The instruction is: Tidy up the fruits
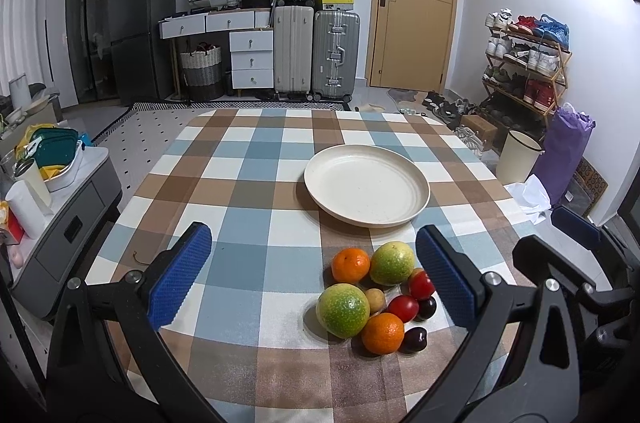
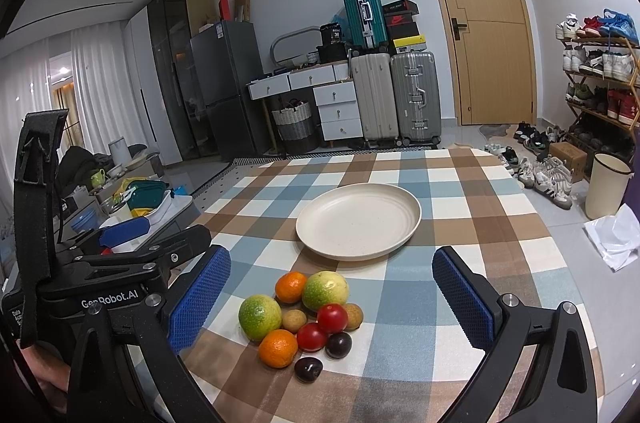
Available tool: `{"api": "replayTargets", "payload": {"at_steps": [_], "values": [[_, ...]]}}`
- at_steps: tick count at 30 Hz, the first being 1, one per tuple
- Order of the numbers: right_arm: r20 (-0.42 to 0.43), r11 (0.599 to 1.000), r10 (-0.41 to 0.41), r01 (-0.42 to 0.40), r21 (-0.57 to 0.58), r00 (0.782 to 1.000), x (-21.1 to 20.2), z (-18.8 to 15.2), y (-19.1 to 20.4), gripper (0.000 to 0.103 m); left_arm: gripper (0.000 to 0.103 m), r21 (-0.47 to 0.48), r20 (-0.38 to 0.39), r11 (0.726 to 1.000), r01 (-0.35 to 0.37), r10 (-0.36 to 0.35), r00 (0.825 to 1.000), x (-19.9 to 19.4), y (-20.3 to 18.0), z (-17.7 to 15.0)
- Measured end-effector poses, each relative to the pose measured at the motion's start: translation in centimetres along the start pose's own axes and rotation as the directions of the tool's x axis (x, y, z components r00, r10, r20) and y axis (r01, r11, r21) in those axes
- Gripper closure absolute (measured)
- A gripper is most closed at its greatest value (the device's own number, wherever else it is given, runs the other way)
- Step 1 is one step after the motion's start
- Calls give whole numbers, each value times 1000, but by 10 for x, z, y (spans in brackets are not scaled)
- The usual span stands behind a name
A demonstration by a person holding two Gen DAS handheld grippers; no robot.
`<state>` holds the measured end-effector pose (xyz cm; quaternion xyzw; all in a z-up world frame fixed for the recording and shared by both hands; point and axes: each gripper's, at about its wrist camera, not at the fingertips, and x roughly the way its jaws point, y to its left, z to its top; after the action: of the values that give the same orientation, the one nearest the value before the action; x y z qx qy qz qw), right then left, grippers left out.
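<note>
A cluster of fruit lies on the checked tablecloth: two green citrus (image 1: 343, 310) (image 2: 260, 317), two oranges (image 1: 383, 333) (image 2: 278, 348), two red tomatoes (image 1: 403, 307) (image 2: 332, 317), two dark plums (image 1: 414, 339) (image 2: 308, 369) and small tan fruits (image 2: 294, 320). An empty cream plate (image 1: 366, 184) (image 2: 358, 221) sits just beyond them. My left gripper (image 1: 314, 279) is open and empty, above the table with the fruit between its fingers toward the right one. My right gripper (image 2: 332, 297) is open and empty, straddling the fruit from above.
The table's far edge (image 1: 280, 111) faces suitcases, drawers and a door. A side cabinet with dishes (image 1: 60, 191) stands left of the table. A shoe rack, a cream bin (image 1: 518, 157) and a purple bag stand at the right.
</note>
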<state>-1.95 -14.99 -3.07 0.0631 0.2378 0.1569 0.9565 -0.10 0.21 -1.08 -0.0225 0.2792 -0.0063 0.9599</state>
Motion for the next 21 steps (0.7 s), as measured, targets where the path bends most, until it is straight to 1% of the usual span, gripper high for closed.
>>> {"api": "replayTargets", "payload": {"at_steps": [21], "values": [[0,1000,1,-1,3,1000,-3,1,0,0,1,-9,-4,1000,-4,4,1000,1,4,-5]]}}
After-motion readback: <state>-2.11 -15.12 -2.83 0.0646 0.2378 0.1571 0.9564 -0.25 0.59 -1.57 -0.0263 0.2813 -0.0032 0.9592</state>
